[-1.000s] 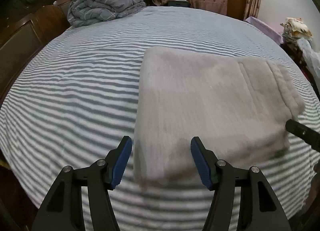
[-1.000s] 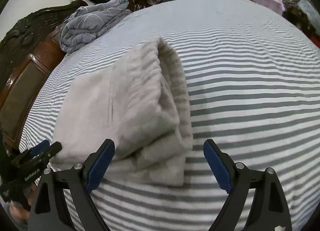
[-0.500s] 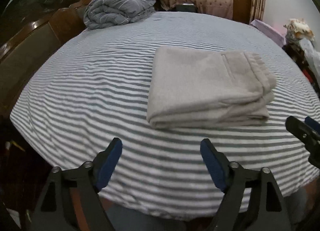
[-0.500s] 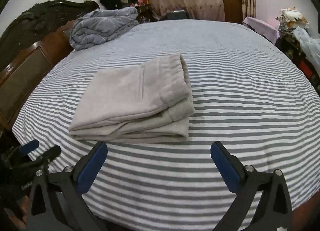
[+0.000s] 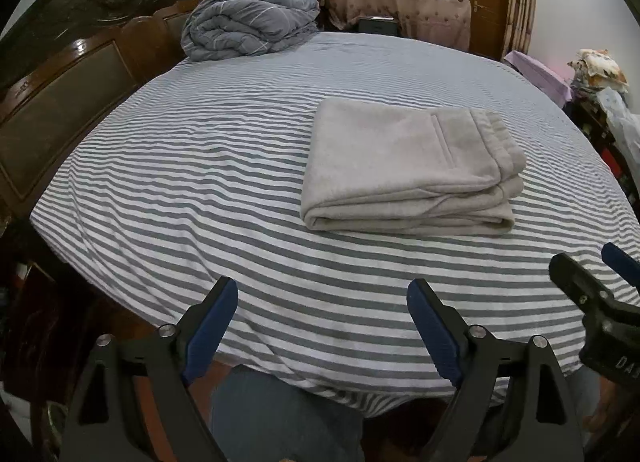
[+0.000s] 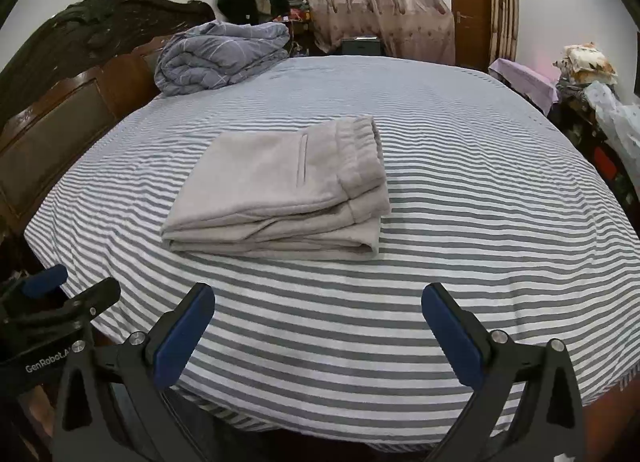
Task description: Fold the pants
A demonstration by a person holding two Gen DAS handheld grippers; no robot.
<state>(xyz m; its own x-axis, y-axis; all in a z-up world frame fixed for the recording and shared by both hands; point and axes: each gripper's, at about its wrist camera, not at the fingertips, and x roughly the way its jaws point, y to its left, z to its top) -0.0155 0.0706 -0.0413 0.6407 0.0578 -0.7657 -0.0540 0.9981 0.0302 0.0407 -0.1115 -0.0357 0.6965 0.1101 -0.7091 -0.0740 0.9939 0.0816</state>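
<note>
Nearest in the left wrist view, the left tool [image 5: 322,324] hangs with its pads wide apart and nothing between them, over the near edge of the bed [image 5: 200,181]. A second ago those pads straddled the pants' near edge; now striped sheet fills the gap. The right tool [image 6: 318,328] is likewise spread and empty, and it too has drawn back from close over the waistband end to the bed's near edge. Each tool shows in the other's view: the right one at 4 o'clock in the left view, the left one at 8 o'clock in the right view.

Beyond them the pants [image 5: 408,165] lie alone on the sheet, at about 1 o'clock in the left view and near the centre in the right view. They form a compact stack of layers, waistband toward the right, pocket seam on top, edges fairly even. Neither tool touches them.

Both tools backing off empty suggests the folding is finished, with nothing obvious left to square up.

Farthest, a bundled duvet [image 5: 248,21] sits at 11 o'clock by the headboard [image 5: 68,73].
</note>
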